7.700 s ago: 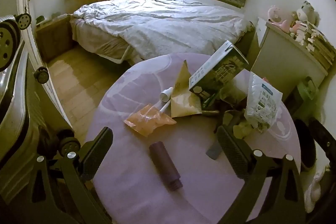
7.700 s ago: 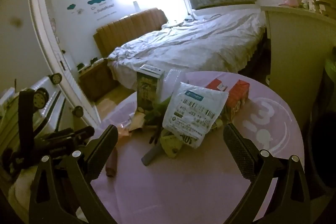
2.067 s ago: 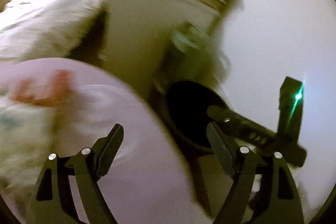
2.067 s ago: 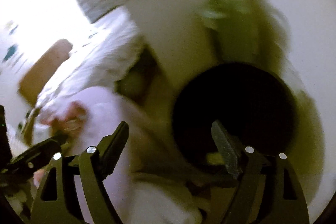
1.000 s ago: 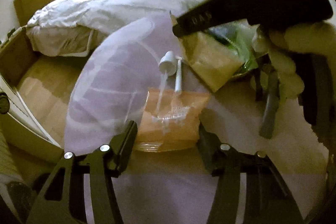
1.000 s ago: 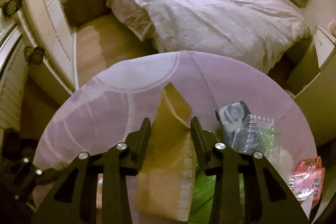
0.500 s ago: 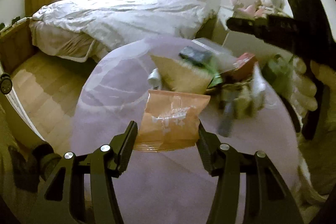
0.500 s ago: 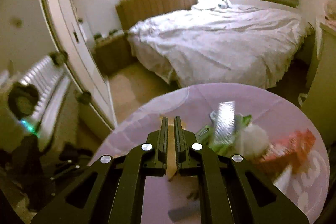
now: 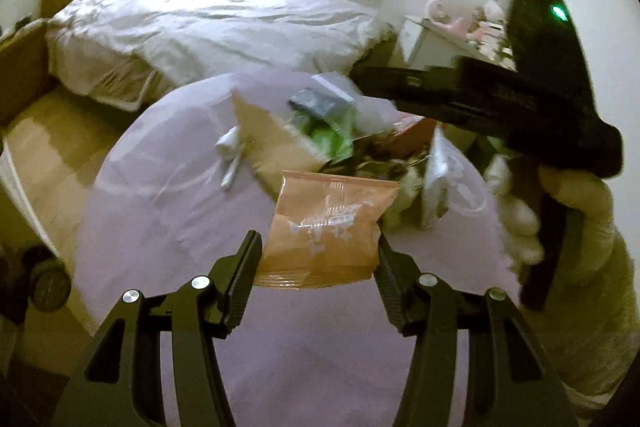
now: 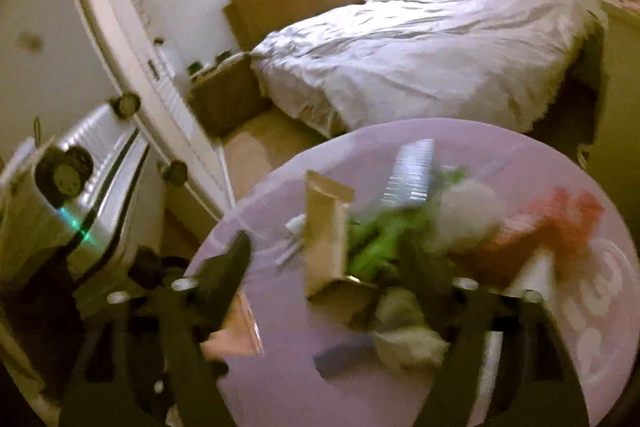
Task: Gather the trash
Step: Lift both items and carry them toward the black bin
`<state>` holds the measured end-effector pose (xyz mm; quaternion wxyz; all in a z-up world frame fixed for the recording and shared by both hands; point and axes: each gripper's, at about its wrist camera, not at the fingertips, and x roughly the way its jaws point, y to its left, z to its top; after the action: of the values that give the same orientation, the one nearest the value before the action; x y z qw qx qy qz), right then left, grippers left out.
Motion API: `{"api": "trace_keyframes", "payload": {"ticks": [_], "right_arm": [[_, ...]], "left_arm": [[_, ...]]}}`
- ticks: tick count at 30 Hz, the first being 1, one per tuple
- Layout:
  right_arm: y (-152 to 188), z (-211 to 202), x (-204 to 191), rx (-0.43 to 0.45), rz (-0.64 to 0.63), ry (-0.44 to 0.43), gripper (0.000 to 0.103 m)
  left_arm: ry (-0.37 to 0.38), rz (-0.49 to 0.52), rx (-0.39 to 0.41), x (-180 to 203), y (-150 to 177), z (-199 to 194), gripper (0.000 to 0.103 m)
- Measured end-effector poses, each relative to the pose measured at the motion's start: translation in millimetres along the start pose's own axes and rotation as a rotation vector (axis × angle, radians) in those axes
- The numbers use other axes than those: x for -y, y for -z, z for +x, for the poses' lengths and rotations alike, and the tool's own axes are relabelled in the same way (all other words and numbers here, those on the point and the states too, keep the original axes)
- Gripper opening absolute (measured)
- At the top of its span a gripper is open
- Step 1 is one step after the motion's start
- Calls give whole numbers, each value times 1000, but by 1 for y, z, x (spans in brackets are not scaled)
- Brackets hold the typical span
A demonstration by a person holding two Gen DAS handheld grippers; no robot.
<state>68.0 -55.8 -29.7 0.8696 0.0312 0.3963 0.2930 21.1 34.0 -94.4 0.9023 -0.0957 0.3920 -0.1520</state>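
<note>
Opened wide since the picture half a second before: fingers of the right gripper [image 10: 328,251], then pressed together, now far apart and blurred, with nothing gripped as far as visible; brown paper envelope [image 10: 324,239] upright in the gap, touching a finger or not, impossible to tell. Behind everything, large bed [image 9: 208,23] with crumpled white cover, beyond the far edge of the surface. Nearer, round lilac surface [image 9: 168,211], carrying a heap of trash on its far and right part. At the right edge of the left wrist view, gloved right hand [image 9: 560,219] around the black handle of the right gripper, above the right side of the surface. Left gripper [image 9: 317,243] low in the middle, fingers partly closed and pressing on both side edges of the orange packet [image 9: 328,227], held in the air above the surface, just in front of the heap. In the heap: red packet [image 10: 552,227] on the right, white plastic mailer [image 9: 434,183] standing near it, green wrapper [image 9: 332,139] in the middle, small dark box [image 9: 316,103] behind that, tilted. Left of the envelope, small white bottle [image 9: 226,145] lying on the surface, with a thin white stick [image 9: 232,171] just beside.
</note>
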Motion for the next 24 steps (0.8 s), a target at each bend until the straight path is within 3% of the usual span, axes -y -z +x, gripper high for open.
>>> {"api": "trace_keyframes", "payload": {"ticks": [6,7,8,9,10,12,15,21,24], "right_arm": [[-15,87,-29,-142,-172,186,75],[-16,102,-29,-176,-186,233,72],[-16,113,-27,-208,-189,257,62],[-13,121,-25,-231,-186,262,53],[-11,127,-23,-251,-182,256,50],[-8,125,-26,-228,-205,260,33],[-8,112,-16,-202,-137,217,19],[-10,45,-1,-55,12,69,11],[-2,-12,6,39,50,28,11]], "left_arm": [[-58,-72,-16,-36,21,-16,54],[-65,-82,-20,-42,25,-18,54],[-69,-89,-22,-46,27,-19,54],[-73,-99,-23,-50,30,-21,54],[-78,-106,-24,-53,32,-22,54],[-80,-119,-23,-60,35,-23,54],[-75,-132,-18,-62,34,-21,54],[-40,-101,6,-48,24,-20,54],[-18,-72,12,-34,15,-19,54]]}}
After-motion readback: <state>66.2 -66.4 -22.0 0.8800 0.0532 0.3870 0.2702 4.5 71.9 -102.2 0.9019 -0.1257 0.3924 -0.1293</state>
